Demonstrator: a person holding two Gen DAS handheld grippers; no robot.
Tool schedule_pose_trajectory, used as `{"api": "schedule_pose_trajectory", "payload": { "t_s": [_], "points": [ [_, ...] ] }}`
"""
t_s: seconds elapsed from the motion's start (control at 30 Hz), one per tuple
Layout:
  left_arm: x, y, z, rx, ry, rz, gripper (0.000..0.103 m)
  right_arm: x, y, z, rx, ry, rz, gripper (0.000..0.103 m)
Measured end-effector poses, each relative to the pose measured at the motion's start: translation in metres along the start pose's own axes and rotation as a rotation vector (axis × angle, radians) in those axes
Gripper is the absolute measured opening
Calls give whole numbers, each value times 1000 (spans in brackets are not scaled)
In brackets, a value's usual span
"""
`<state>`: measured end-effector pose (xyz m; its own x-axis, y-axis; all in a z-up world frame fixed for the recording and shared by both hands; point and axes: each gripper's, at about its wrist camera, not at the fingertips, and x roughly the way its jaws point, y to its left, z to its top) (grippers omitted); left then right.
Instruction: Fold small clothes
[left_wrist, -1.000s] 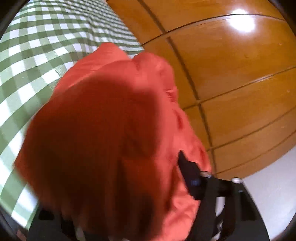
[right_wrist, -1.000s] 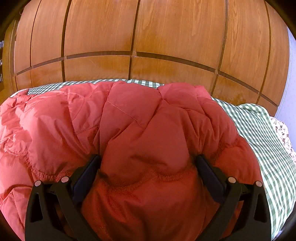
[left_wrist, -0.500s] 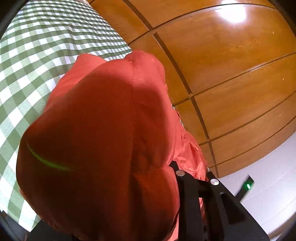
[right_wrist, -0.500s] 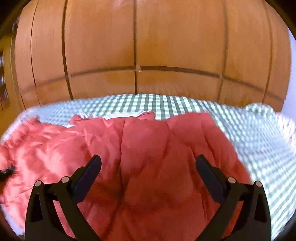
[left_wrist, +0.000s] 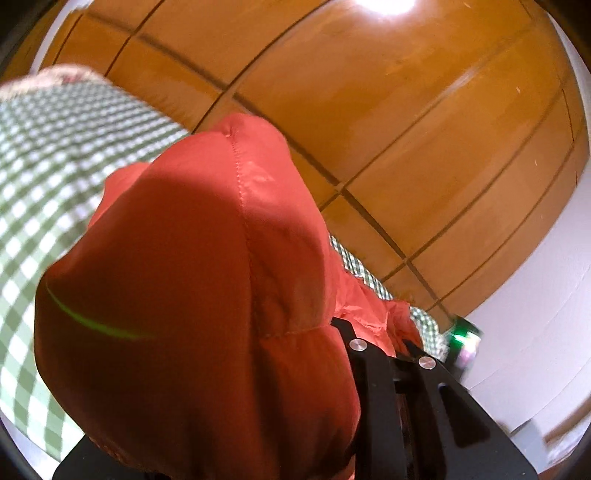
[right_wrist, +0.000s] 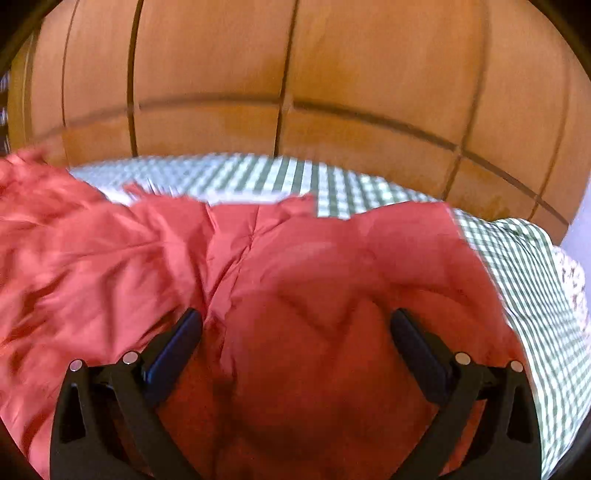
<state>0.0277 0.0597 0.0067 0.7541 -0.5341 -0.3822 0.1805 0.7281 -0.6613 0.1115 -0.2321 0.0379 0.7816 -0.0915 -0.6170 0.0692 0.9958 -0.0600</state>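
A puffy red quilted jacket fills the left wrist view and hangs raised over the green-and-white checked cloth. My left gripper is shut on a fold of it; only the right finger shows, and the other is buried under the fabric. In the right wrist view the jacket lies spread over the checked cloth, its left part lifted and blurred. My right gripper stands wide open just over it, with a padded bulge between the fingers.
A wooden panelled wall rises right behind the covered surface. A white wall and a small device with a green light lie at the right of the left wrist view. Floral fabric shows at the cloth's right edge.
My left gripper closed on the jacket, then rose and rolled with it. In the right wrist view the jacket has sunk and flattened, with more checked cloth showing behind it.
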Motion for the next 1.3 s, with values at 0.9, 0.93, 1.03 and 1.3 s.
{"api": "schedule_pose_trajectory", "payload": {
  "t_s": [0.9,0.93,1.03,1.3],
  "points": [
    [15,-133,3,535,-34,203,21,-13,4,14,44,-49,126,101],
    [16,-133,3,541,-30,206,21,11,25,11,-13,21,158,101],
    [35,-138,-8,585,62,242,21,34,52,-2,-86,77,125,101],
    [48,-178,-24,845,27,277,21,-32,-17,-10,84,-33,180,101]
  ]
}}
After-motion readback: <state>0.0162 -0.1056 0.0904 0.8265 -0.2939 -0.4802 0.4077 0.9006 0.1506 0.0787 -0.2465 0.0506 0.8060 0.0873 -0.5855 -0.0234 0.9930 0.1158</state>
